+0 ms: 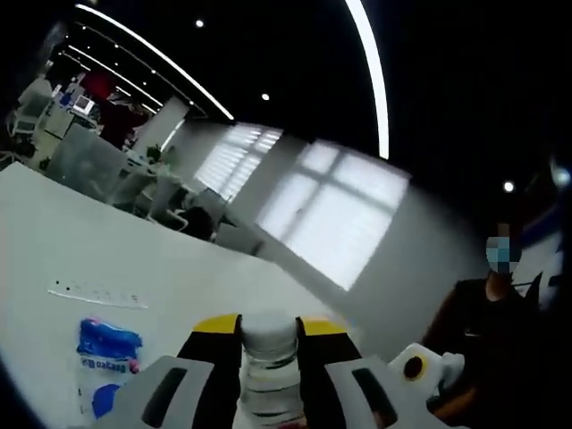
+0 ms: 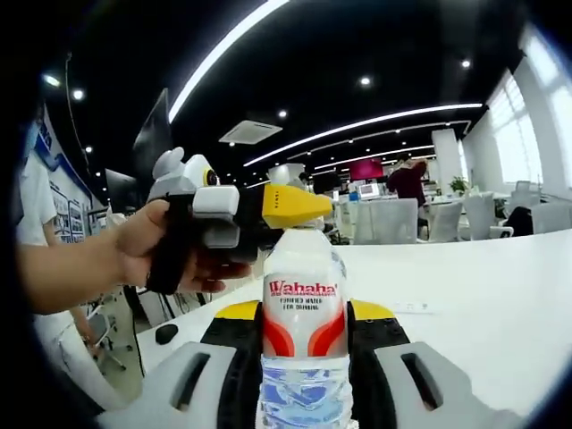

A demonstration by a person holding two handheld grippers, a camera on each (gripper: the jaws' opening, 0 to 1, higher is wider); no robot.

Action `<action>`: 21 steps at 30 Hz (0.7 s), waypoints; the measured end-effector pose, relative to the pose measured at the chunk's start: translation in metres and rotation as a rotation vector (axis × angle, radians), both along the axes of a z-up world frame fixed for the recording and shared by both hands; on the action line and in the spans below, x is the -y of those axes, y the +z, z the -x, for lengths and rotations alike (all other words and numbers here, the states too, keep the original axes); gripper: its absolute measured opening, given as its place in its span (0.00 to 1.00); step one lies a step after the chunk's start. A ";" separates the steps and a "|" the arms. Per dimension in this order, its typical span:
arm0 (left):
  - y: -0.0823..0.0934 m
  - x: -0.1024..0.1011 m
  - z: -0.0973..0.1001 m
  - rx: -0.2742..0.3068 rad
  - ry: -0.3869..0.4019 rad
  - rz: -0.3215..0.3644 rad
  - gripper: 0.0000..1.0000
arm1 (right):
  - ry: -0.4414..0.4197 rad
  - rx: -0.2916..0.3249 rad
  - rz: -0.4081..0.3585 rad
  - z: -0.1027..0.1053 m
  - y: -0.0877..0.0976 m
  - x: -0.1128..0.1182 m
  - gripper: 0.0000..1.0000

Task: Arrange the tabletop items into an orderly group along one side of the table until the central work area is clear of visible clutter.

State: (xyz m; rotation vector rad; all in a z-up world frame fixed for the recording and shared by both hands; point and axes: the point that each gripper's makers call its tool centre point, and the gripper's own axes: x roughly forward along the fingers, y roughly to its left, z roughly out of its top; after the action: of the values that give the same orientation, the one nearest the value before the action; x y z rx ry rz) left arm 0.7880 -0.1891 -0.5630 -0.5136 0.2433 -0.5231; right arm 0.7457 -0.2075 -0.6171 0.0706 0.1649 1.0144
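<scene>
A clear Wahaha water bottle (image 2: 304, 357) with a red and white label stands upright between the yellow-tipped jaws of my right gripper (image 2: 306, 313), which is shut on its body. My left gripper (image 2: 284, 207), held by a hand (image 2: 147, 239), reaches in from the left and meets the bottle's top. In the left gripper view the bottle's white cap (image 1: 268, 329) and neck sit between the jaws of the left gripper (image 1: 268, 323), shut on them. The bottle is held above the white table (image 2: 500, 295).
A blue and white packet (image 1: 105, 365) and a thin white strip (image 1: 98, 294) lie on the table (image 1: 54, 241). The strip (image 2: 416, 307) also lies right of the bottle. Desks, chairs and people stand beyond the table; a seated person (image 1: 487, 313) is at the right.
</scene>
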 end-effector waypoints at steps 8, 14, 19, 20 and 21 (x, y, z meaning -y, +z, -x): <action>-0.002 0.011 0.010 0.023 -0.040 -0.102 0.18 | 0.025 -0.018 0.028 0.005 -0.011 0.001 0.32; 0.005 0.010 0.014 0.076 -0.062 -0.131 0.17 | 0.046 -0.002 0.062 0.006 -0.008 0.000 0.33; 0.007 0.007 0.016 0.122 -0.083 -0.147 0.17 | 0.081 0.010 0.085 0.003 -0.009 -0.006 0.33; 0.007 0.006 0.016 0.122 -0.088 -0.150 0.17 | 0.090 0.007 0.079 0.003 -0.009 -0.007 0.33; 0.006 0.004 0.017 0.119 -0.089 -0.157 0.17 | 0.101 0.004 0.068 0.004 -0.007 -0.008 0.34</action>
State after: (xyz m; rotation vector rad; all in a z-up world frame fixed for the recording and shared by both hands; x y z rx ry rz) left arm 0.7715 -0.1930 -0.5568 -0.3183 0.1919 -0.6140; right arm 0.7417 -0.1996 -0.6240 -0.0018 0.2008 1.1085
